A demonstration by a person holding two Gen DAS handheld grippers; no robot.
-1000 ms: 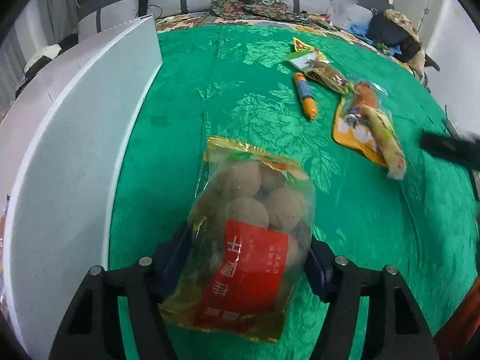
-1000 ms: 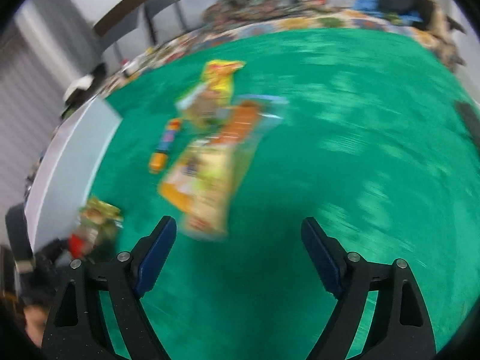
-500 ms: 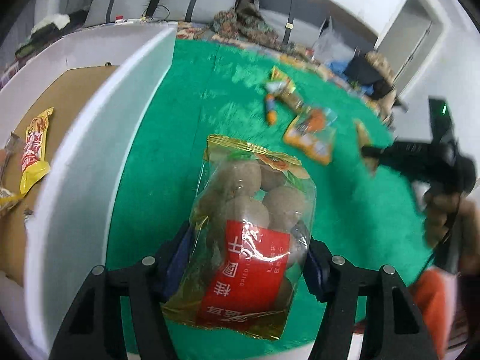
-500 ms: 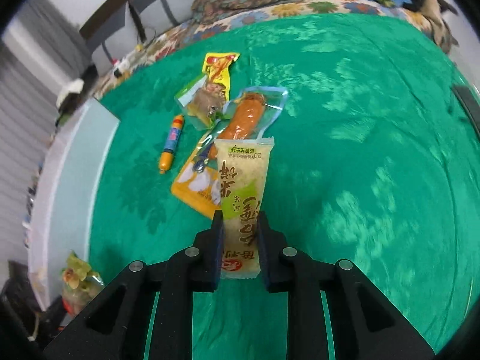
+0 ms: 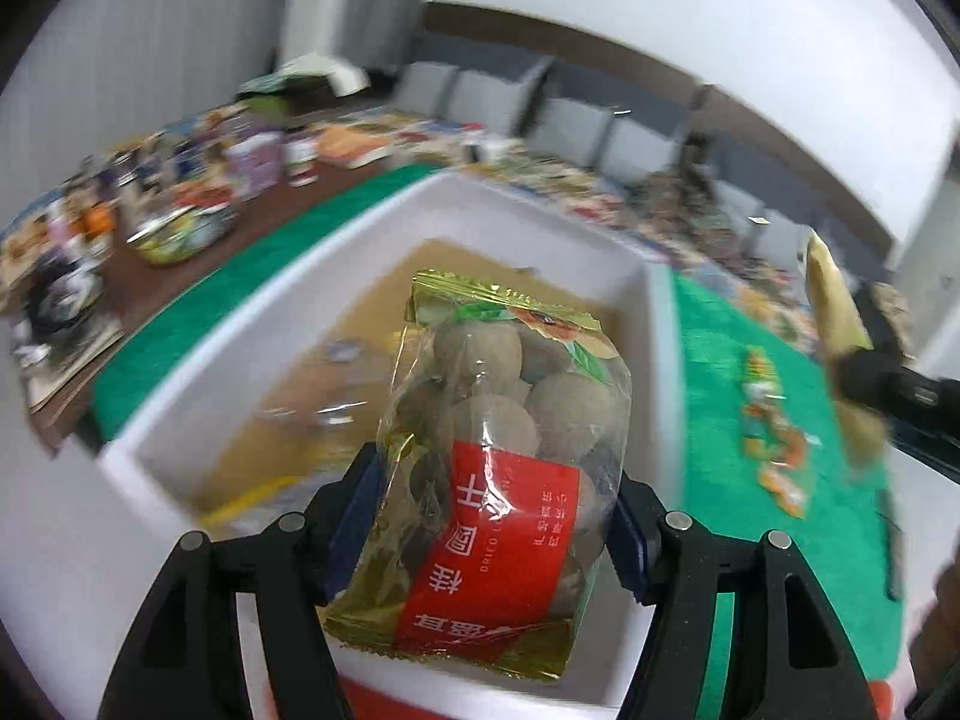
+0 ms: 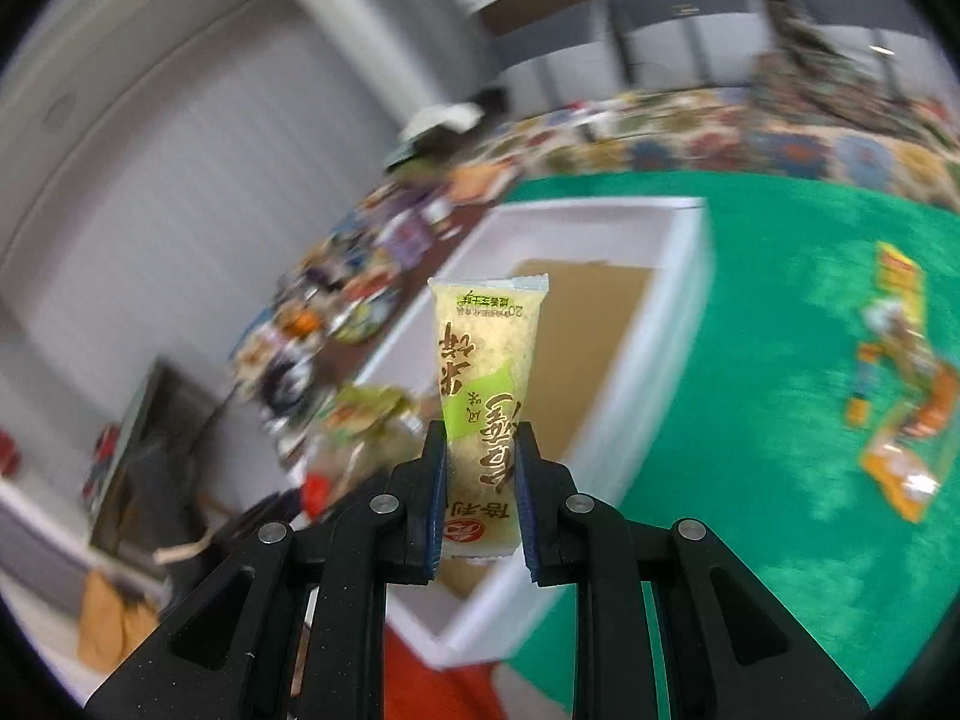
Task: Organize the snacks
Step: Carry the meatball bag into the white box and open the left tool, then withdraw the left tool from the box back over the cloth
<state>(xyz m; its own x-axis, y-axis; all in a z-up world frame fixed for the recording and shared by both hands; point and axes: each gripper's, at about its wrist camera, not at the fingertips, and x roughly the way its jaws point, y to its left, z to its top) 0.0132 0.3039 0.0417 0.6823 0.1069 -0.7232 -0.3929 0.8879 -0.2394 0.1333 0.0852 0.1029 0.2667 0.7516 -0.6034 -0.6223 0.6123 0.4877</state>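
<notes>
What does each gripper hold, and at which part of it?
The left gripper holds a bag of dried longans by the sides of its lower half. The right gripper pinches a rice cracker packet near its bottom end.

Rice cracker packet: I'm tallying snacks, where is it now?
In the right wrist view, the rice cracker packet stands upright in the right claw, in front of the white box.

Glossy clear plastic bag (image 5: pixel 504 456), green patterned cloth (image 6: pixel 750 420), cardboard floor (image 6: pixel 588 324)
</notes>
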